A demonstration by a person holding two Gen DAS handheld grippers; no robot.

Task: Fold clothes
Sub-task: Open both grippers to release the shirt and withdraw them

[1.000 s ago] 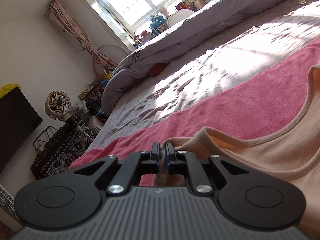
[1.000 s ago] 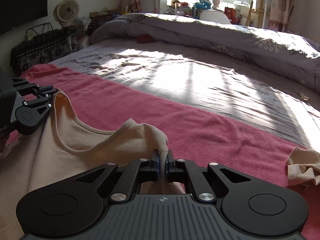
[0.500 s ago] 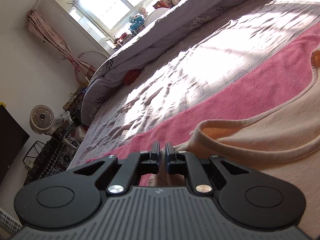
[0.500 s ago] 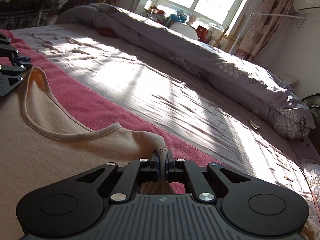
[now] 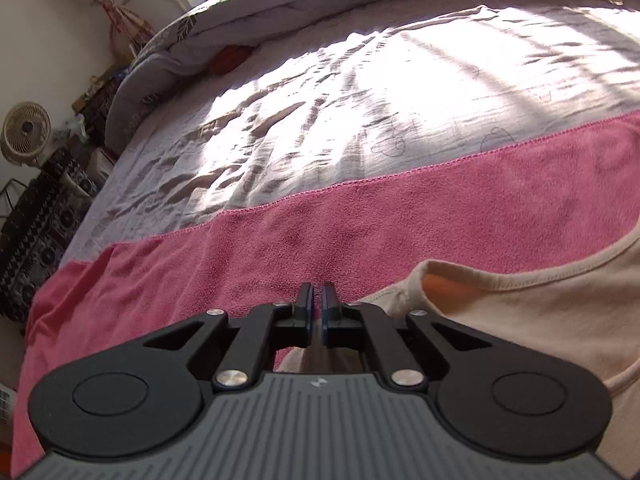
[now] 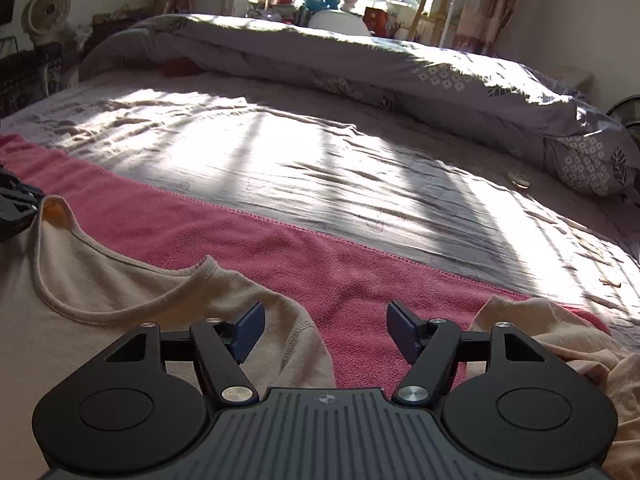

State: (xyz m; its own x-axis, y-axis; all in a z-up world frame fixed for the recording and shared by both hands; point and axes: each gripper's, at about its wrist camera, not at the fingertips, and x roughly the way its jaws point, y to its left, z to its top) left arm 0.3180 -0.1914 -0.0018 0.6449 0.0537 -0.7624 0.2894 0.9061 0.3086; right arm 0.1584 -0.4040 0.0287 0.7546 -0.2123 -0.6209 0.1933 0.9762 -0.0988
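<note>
Left wrist view: the left claw (image 5: 316, 300) has its two fingers almost pressed together, opening slightly, with a thin fold of the peach top (image 5: 532, 320) caught between the pads just behind the tips. The top lies flat on one pink towel (image 5: 360, 232), its shoulder corner right at the claw and its curved neckline running off to the right. The towel is spread across the bed (image 5: 380, 92), whose pale sheet is wrinkled and sunlit. One round fan (image 5: 26, 132) stands by the wall at the left.

Right wrist view: the right claw (image 6: 325, 326) is spread wide and still opening, with nothing pinched. Its left finger hangs over the near shoulder of the peach top (image 6: 100, 320); its right finger hangs over bare pink towel (image 6: 352, 268). The shoulder edge lies loose on the towel between the two fingers. The top's neckline loops away to the left, where the left claw (image 6: 16, 204) shows at the frame edge beside the far shoulder. A second, crumpled peach garment (image 6: 560, 344) sits on the towel at the right. One grey quilt (image 6: 400, 68) is heaped along the far side of the bed (image 6: 280, 160).
</note>
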